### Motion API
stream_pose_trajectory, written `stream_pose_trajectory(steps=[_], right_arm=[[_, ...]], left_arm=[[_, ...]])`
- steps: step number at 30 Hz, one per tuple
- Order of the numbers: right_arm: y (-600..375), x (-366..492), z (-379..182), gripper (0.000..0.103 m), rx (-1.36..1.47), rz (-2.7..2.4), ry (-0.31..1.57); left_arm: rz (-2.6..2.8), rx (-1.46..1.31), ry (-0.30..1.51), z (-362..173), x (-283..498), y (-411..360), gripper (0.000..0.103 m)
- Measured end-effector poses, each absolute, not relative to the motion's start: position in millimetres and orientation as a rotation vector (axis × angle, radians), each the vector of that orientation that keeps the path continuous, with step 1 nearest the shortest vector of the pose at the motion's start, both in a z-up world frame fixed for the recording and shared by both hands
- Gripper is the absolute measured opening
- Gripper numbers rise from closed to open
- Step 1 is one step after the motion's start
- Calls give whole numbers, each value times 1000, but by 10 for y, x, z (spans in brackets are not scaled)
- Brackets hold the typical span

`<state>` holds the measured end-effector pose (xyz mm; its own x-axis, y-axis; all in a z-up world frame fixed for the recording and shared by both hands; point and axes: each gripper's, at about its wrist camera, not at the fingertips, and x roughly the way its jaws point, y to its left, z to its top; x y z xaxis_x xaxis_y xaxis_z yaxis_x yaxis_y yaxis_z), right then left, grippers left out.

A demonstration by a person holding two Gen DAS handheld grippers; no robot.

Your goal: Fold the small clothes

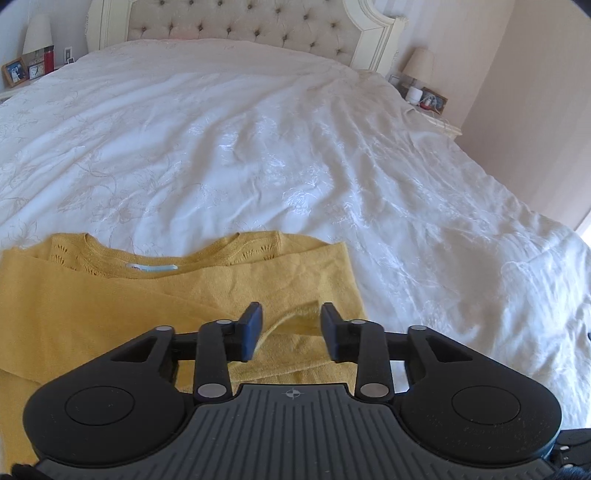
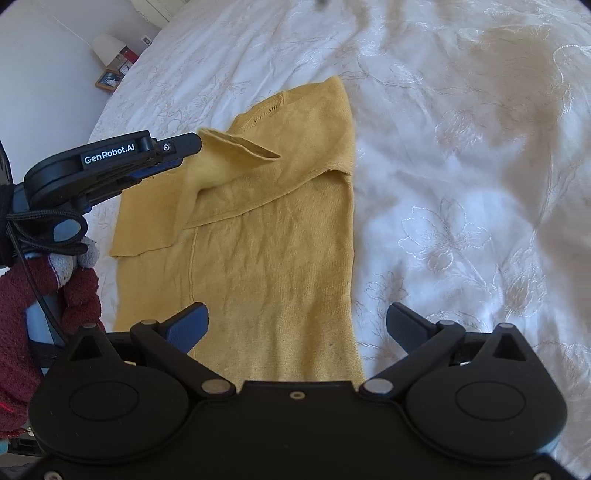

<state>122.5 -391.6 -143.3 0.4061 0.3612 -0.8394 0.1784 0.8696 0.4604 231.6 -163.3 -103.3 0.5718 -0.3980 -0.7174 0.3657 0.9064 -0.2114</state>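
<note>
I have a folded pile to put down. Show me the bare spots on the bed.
Bare bedspread runs from the yellow top's neckline up to the headboard, and also right of the top out to the bed's edge. Crowded: the near left, where the top lies under the left gripper and right gripper.

Mustard-yellow sweater (image 2: 273, 236), white floral-embroidered bedspread (image 1: 258, 140)

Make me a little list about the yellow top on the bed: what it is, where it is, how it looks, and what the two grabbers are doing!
thing: yellow knit top
where: flat on the white bedspread
shape: partly folded, one sleeve laid across the body
sleeve cuff: lifted off the top, at the left gripper's tips
left gripper: jaws apart, cuff between them, not pinched
right gripper: jaws wide apart above the hem, nothing held
beside the bed: lamp, picture frame
</note>
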Motion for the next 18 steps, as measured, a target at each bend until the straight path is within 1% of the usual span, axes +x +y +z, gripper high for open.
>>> stream_pose_trajectory(steps=[1,2,4,5,6,7,14,16,18], right_arm=[[-3919,1204,-1426,103,539,120,1160],[-3922,1205,-1429,103,545,119,1156],[-3894,1211,-1434,103,543,119,1150],[-3868,1218,-1439,103,536,114,1147],[-3841,1223,-1446,103,530,105,1147],[-3816,1224,-1449,103,530,99,1146],[-3595,1304,-1473,103,525,101,1128],[-3546,1334,-1476,103,518,103,1124],[-3505,1374,-1486,103,518,98,1123]], left_arm=[[-451,-32,841,-1018,2264,-1614,43],[-453,-25,833,-1011,2234,-1585,43],[-456,-3,808,-986,2141,-1543,42],[-463,2,798,-975,2105,-1497,38],[-467,21,783,-947,2044,-1454,21],[-464,44,769,-920,1991,-1404,13],[-459,101,642,-654,1683,-993,13],[-461,124,599,-584,1605,-884,3],[-473,146,578,-544,1566,-807,0]])
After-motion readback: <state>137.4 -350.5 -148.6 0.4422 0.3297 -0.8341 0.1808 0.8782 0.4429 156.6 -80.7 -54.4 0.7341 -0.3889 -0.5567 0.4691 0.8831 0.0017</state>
